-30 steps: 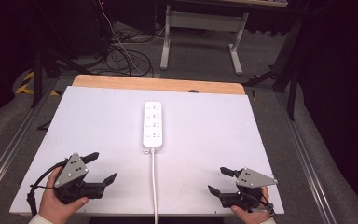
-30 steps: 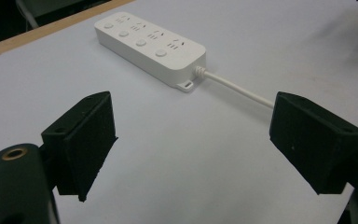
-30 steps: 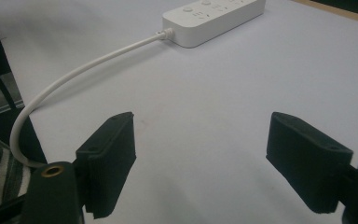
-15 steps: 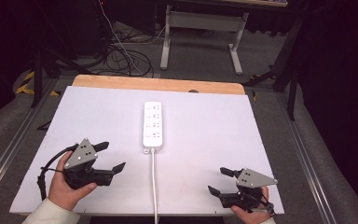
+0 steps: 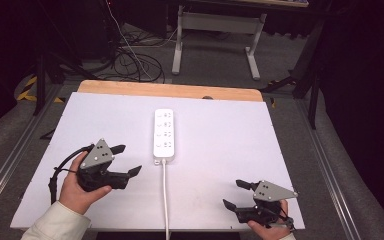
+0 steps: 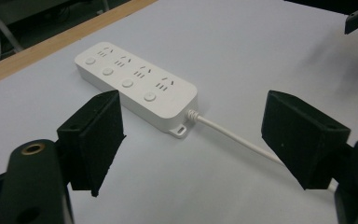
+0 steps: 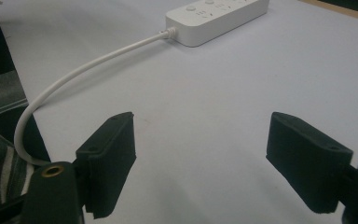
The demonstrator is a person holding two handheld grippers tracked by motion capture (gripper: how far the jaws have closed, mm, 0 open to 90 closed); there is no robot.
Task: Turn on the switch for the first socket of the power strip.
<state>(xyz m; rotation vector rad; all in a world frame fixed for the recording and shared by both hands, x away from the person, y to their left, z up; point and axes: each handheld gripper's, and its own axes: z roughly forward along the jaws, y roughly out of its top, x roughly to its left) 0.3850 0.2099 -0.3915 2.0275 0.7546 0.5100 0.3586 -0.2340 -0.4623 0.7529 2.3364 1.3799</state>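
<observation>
High view, layout: white power strip [image 5: 163, 135] lies flat at mid-counter, long axis running near to far; its white cord [image 5: 165, 200] runs straight toward the near edge of the counter [image 5: 230, 150].
High view, left gripper [image 5: 125, 161]: held in the person's left hand [image 5: 77, 187] at near left, jaws released and holding nothing, pointed right toward the near end of the strip, near it but apart.
High view, right gripper [image 5: 236, 194]: at the near right corner, jaws spread, nothing between them, well apart from the strip.
Left gripper view: the strip [image 6: 137, 86] sits just beyond the open jaws; four sockets, each with a round button, can be made out here, plus the strain relief and a small mounting tab at the cord end. The cord [image 6: 235, 138] passes between the jaws without touching them.
Right gripper view: only the near end of the strip [image 7: 216, 17] at far top; the cord [image 7: 74, 77] curves off the counter's near edge, a bend the high view does not resolve.
Progress (judgement): nothing gripped, strip untouched; the approach is in hand on the left side, and the grasp and any handling are all left to do.
</observation>
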